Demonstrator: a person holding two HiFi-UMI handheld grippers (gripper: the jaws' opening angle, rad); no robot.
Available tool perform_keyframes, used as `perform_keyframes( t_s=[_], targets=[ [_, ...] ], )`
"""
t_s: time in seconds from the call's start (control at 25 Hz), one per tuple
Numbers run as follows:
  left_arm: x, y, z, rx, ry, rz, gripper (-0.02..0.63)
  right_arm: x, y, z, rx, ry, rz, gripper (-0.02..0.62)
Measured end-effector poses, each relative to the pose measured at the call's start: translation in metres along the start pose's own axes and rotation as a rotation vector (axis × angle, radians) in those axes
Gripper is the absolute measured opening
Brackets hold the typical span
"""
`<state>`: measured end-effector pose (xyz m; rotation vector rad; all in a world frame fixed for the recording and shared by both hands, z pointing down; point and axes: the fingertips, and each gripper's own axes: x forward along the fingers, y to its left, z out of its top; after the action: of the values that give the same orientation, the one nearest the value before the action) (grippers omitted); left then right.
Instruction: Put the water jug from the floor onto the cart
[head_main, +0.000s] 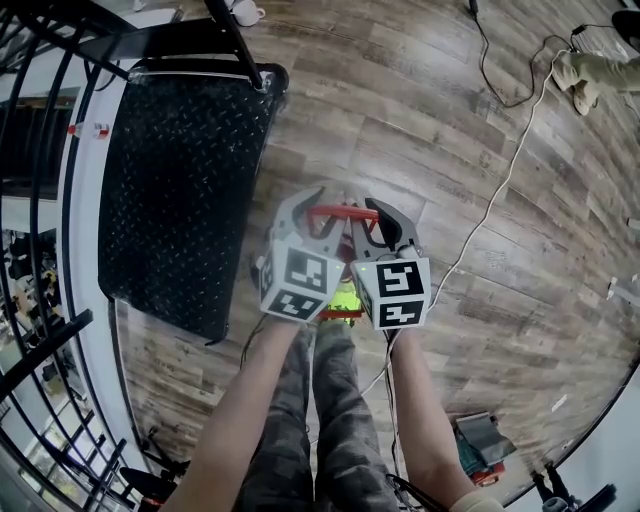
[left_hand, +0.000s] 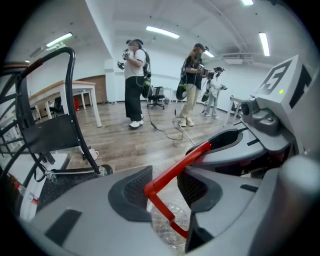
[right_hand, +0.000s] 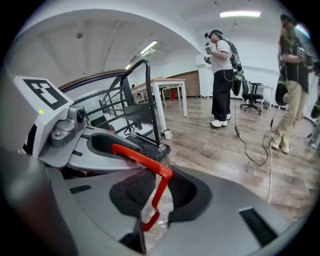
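Whereas left hand-held gripper (left_hand: 165, 186) agape around clear plastic water jug (left_hand: 167, 224)'s red handle (left_hand: 186, 161), right hand-held gripper (right_hand: 158, 192), at its three o'clock, clamped thereon.

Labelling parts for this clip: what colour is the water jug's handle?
The handle is red, clearest in the left gripper view.
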<state>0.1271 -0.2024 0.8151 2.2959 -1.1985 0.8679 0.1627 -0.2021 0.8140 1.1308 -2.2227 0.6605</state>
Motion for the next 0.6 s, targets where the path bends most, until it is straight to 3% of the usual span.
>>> perform_keyframes(
  t_s=[0.6],
  targets=[
    [-0.04, -0.005, 0.027, 0.062, -0.052, 0.052, 0.158, -0.034, 0.018, 0.026, 0.064, -0.072, 0.03, 0.066]
  ],
)
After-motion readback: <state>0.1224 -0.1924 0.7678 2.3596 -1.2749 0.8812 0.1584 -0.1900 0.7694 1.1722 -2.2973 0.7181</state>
